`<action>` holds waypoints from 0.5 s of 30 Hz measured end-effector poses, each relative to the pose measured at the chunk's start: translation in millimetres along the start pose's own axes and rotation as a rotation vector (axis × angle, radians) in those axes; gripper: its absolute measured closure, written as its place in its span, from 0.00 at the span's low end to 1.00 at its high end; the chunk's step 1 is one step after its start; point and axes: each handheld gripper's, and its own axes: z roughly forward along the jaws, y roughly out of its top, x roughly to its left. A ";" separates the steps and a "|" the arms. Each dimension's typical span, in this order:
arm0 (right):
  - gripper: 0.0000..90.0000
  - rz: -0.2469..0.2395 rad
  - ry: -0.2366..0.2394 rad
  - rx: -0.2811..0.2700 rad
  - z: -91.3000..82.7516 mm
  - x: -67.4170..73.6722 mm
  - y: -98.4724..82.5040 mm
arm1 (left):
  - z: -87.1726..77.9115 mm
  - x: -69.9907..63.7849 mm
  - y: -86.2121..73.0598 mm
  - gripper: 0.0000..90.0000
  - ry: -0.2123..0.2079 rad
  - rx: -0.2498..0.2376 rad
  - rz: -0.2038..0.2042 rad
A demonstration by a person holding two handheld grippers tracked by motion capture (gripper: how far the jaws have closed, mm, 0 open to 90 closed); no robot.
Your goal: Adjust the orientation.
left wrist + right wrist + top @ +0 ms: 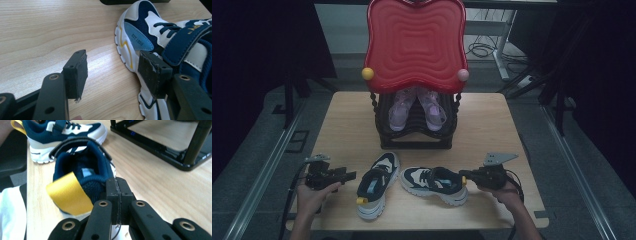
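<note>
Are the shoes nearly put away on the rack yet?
Done: purple sandals sit on the black rack. In hand: the right gripper, shut, is at the heel of one sneaker. Left: both sneakers lie on the table; the left gripper is open beside the other sneaker.

A light wooden table (492,120) is seen, with a black shoe rack (416,142) stood at the middle of its far edge. Two navy and white sneakers are laid on the bare wood toward the near edge: the left sneaker (377,184) is set with its toe toward the rack and its heel toward the near edge, and the right sneaker (433,184) is laid just beside it, crosswise, with its heel toward the right edge. The wood toward the near left corner and the far right corner is left bare.
</note>
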 end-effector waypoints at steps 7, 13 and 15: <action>1.00 0.004 -0.008 -0.005 -9.6 16.3 -12.3 | -1.3 -1.5 -0.1 0.46 0.002 0.000 0.004; 1.00 0.003 -0.011 -0.009 -14.2 28.9 -19.5 | -4.2 -2.5 -0.4 0.46 0.005 -0.004 0.006; 1.00 0.002 -0.017 -0.002 -15.3 32.9 -20.0 | -4.6 -3.1 -0.3 0.46 0.005 -0.003 0.007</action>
